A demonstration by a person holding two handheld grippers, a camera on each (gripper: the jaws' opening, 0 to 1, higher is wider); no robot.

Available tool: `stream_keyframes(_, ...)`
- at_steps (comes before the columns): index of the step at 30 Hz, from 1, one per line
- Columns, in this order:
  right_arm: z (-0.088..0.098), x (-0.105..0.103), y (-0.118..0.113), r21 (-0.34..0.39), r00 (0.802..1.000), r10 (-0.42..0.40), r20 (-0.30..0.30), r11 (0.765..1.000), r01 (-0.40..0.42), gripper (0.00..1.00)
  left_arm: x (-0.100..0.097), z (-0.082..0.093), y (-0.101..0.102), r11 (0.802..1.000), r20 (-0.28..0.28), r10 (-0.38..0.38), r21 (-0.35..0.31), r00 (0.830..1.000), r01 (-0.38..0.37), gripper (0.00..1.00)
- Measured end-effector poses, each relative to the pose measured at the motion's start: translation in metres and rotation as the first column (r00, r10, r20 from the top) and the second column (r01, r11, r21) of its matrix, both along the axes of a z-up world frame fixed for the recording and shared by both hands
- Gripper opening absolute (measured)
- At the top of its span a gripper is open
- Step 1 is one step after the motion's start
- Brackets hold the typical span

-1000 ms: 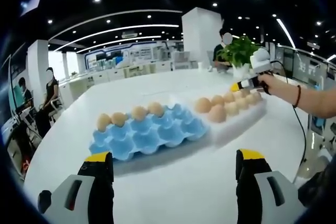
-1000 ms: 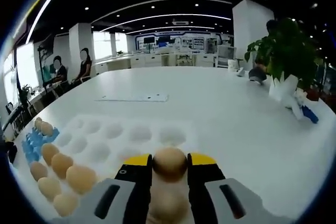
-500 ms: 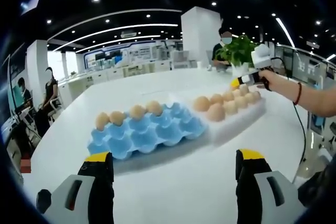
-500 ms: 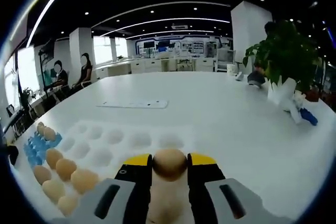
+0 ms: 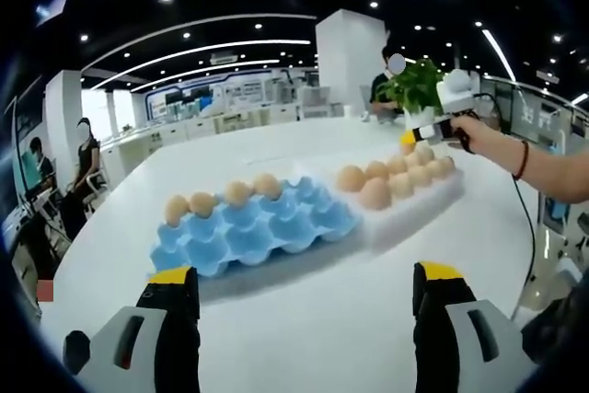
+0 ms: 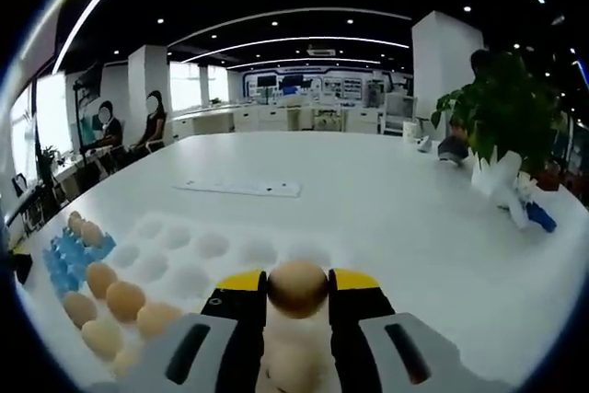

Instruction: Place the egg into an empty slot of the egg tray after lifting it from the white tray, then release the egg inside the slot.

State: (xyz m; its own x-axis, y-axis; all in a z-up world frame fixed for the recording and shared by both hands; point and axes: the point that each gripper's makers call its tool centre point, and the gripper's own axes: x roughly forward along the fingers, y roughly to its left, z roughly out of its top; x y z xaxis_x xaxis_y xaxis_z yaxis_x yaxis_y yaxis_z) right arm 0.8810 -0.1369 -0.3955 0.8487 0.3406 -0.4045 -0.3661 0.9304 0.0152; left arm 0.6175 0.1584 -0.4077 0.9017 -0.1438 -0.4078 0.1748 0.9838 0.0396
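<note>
In the left gripper view a blue egg tray (image 5: 253,229) lies mid-table with several brown eggs along its far row and empty slots in front. To its right a white tray (image 5: 416,200) carries several brown eggs (image 5: 375,192). My left gripper (image 5: 304,283) stands open low in front of both. My right gripper (image 5: 408,143) hovers over the white tray's far end, held by a hand. In the right gripper view my right gripper (image 6: 297,284) is shut on a brown egg (image 6: 296,287), above the white tray (image 6: 216,250); the blue tray (image 6: 69,253) sits far left.
A large white table (image 6: 368,200) carries a flat white sheet (image 6: 241,188), a potted plant (image 6: 502,121) in a white pot and a blue item (image 6: 541,218) at the right. People sit at desks beyond the table's left edge. A cable hangs from the person's arm (image 5: 543,167).
The right gripper has risen with the egg, away from the white tray; the tray appears lower and smaller in its view. The left gripper has barely moved.
</note>
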Motion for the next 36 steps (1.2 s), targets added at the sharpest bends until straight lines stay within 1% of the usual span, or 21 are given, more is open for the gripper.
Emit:
stream_keyframes(6, 0.006, -0.002, 0.009, 0.004, 1.0, 0.022, 0.008, 1.0, -0.022, 0.27, 0.0, -0.001, 0.001, 1.0, -0.005, -0.001, 0.01, 1.0, 0.001, 0.99)
stream_keyframes(10, 0.009, -0.002, 0.013, 0.009, 1.0, 0.028, 0.011, 1.0, -0.029, 0.27, 0.0, -0.002, -0.001, 1.0, -0.007, -0.006, 0.003, 1.0, 0.006, 0.99)
stream_keyframes(16, 0.011, -0.003, 0.018, 0.013, 0.999, 0.045, 0.01, 0.999, -0.045, 0.27, 0.001, 0.0, -0.001, 1.0, -0.001, -0.007, 0.004, 1.0, 0.007, 0.99)
stream_keyframes(22, 0.012, -0.009, 0.03, 0.022, 0.998, 0.069, 0.008, 0.997, -0.069, 0.27, 0.001, 0.001, -0.001, 1.0, -0.005, -0.009, 0.009, 1.0, 0.009, 0.98)
stream_keyframes(26, 0.012, -0.01, 0.037, 0.016, 0.996, 0.089, 0.009, 0.996, -0.089, 0.27, 0.001, 0.0, -0.001, 1.0, -0.009, -0.009, 0.012, 1.0, 0.009, 0.98)
stream_keyframes(32, 0.013, -0.019, 0.056, 0.02, 0.991, 0.131, 0.005, 0.991, -0.131, 0.27, -0.001, -0.003, 0.0, 1.0, -0.011, -0.005, 0.008, 1.0, 0.005, 0.98)
stream_keyframes(34, 0.014, -0.021, 0.059, 0.025, 0.991, 0.137, 0.005, 0.99, -0.137, 0.27, -0.001, -0.003, 0.0, 1.0, -0.011, -0.009, 0.008, 1.0, 0.009, 0.98)
stream_keyframes(36, 0.015, -0.019, 0.062, 0.032, 0.989, 0.148, 0.001, 0.988, -0.148, 0.27, -0.003, -0.005, 0.0, 1.0, -0.029, -0.011, 0.016, 1.0, 0.011, 0.98)
